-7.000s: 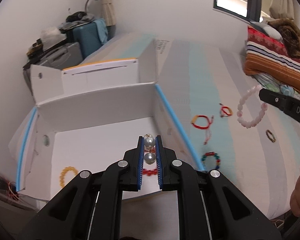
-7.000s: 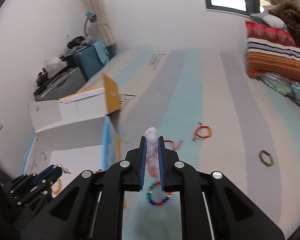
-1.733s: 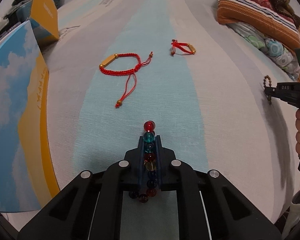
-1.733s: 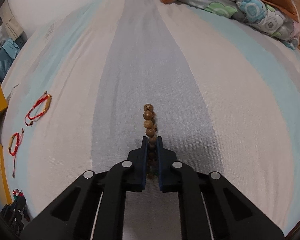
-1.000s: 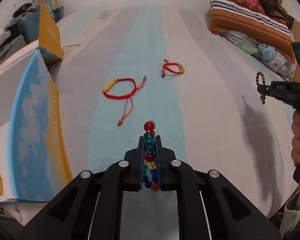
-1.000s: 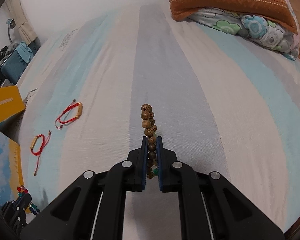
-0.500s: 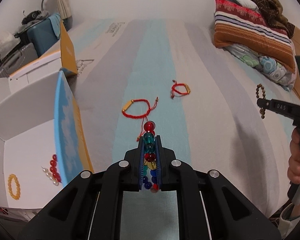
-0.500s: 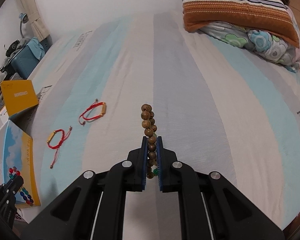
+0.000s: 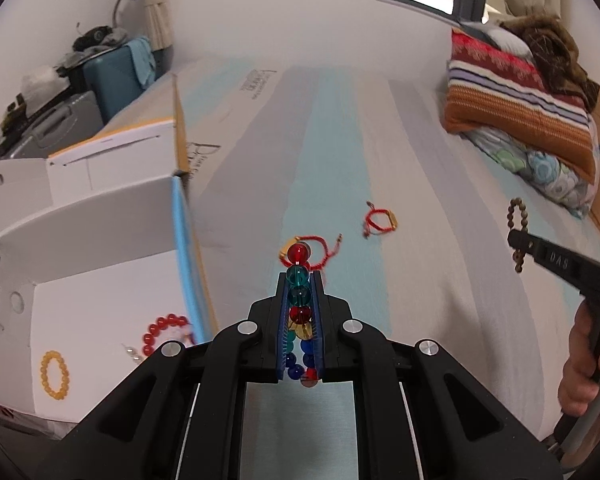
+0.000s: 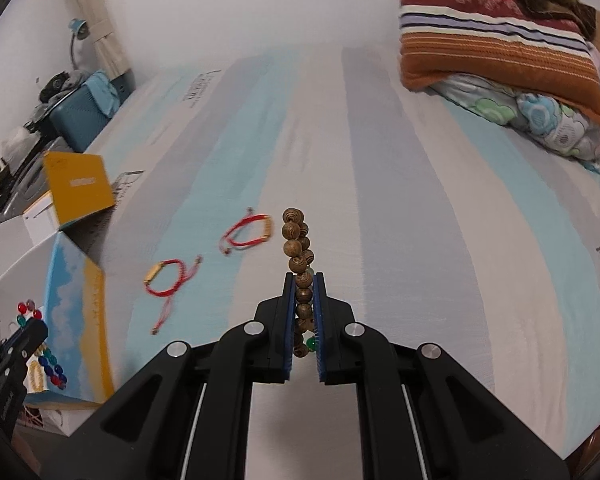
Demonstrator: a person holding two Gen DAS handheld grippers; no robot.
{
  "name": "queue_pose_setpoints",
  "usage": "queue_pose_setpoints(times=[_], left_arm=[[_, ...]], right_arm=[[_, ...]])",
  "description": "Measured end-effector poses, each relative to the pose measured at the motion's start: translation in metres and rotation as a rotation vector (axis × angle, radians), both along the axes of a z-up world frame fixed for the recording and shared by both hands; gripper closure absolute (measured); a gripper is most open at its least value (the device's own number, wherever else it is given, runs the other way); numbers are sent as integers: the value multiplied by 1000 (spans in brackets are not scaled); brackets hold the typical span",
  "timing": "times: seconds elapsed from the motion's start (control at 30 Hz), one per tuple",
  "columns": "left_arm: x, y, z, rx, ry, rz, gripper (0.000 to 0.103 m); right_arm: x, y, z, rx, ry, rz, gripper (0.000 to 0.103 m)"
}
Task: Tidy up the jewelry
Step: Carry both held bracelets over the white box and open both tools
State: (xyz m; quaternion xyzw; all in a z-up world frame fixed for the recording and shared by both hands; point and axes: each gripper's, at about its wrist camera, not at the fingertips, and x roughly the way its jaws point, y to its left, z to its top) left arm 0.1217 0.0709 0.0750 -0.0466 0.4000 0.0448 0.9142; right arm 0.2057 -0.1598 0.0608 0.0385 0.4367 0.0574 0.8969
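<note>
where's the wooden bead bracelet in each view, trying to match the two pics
Left wrist view: the wooden bead bracelet hangs at the far right, clamped in the right gripper over the bed.
Right wrist view: the same bracelet stands at centre, pinched between the blue pads.
Shared landmark: the small red cord bracelet on the blue stripe.
</note>
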Motion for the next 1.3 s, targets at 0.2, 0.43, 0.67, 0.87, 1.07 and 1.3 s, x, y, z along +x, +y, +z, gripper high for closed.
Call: queue_pose_setpoints(times=[0.2,0.43,0.67,0.87,1.07,1.3], left_arm=[[-14,27,20,6,-28,59,94],[-37,67,32,36,-39,138,94],[-60,117,34,36,-28,217,94],[-80,156,32,44,-15,268,94],[-95,200,22,38,7,339,94],[-100,235,0,25,51,385,94]], right_arm=[[-14,34,15,6,-12,59,95],[-31,83,26,9,-25,131,95],[-47,138,35,18,-40,208,95],[-61,192,36,24,-48,291,96],[-74,246,33,42,-61,380,96],[-90,294,16,32,-48,471,96]])
